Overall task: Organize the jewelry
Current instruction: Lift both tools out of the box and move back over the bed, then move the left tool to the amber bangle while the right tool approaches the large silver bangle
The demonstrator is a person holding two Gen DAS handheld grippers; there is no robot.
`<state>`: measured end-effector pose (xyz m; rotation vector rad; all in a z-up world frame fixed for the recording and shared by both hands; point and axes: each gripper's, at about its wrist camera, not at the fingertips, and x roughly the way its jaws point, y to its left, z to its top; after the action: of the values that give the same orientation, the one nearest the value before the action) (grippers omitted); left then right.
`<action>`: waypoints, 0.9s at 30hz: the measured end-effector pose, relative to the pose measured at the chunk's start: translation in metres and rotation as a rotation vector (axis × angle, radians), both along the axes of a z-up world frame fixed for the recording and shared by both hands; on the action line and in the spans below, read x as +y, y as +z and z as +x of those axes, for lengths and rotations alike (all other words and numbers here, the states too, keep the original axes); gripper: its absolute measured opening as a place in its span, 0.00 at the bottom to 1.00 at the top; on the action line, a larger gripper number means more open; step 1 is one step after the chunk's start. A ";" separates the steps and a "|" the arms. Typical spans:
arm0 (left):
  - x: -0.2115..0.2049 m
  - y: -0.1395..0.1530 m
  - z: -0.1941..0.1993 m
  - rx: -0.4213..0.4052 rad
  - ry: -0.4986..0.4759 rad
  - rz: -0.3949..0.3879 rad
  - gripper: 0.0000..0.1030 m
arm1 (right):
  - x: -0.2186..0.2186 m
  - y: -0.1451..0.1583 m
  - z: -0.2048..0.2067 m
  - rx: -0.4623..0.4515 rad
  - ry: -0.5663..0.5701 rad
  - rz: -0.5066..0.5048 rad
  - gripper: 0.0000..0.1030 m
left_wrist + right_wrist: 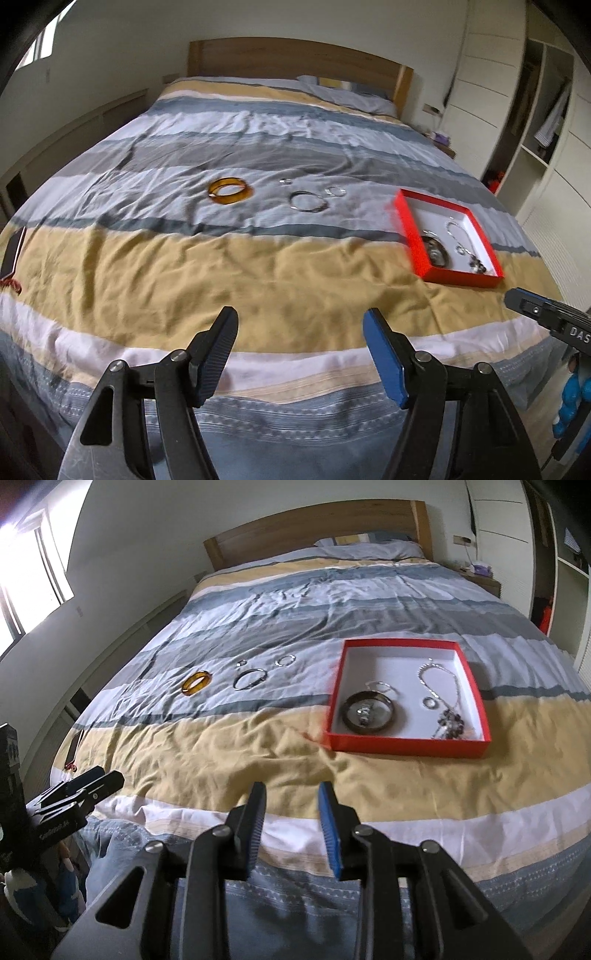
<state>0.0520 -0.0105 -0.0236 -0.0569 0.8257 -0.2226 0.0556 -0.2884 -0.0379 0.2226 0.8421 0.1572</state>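
- Jewelry lies on a bed (pixel 258 760) with a striped cover, some pieces loose and some inside a red box (pixel 406 744).
- We see the box right of centre, its white floor holding a dark round dish (pixel 369 712), a silver chain necklace (pixel 439 672), a small ring (pixel 429 702) and a cluster of dark beads (pixel 451 722).
- Left of the box and well apart from it, an amber bangle (pixel 229 190) lies flat; right of that sits a large silver bangle (pixel 308 201), with a small ring (pixel 285 181) and a thin hoop (pixel 335 191) just beyond it.
- We hold the left claw (pixel 300 325) released, jaws wide apart, over the near edge of the bed.
- Our right claw (pixel 291 794) is also released, with a narrower gap and nothing between the jaws, near the box.
- A phone (pixel 74 747) lies at the far left edge of the cover.
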 end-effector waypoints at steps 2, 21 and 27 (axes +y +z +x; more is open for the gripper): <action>0.009 -0.003 0.005 0.000 0.020 0.005 0.67 | 0.003 0.000 0.006 -0.001 0.008 0.003 0.32; 0.042 -0.042 0.179 0.037 0.034 0.051 0.66 | 0.061 -0.045 0.179 0.101 0.147 -0.011 0.32; 0.037 -0.054 0.250 0.034 0.018 0.073 0.66 | 0.073 -0.061 0.245 0.111 0.162 -0.014 0.32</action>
<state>0.3019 0.0261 -0.0772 0.0004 0.8660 -0.1753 0.3003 -0.2150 -0.0992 0.1508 0.9721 0.2927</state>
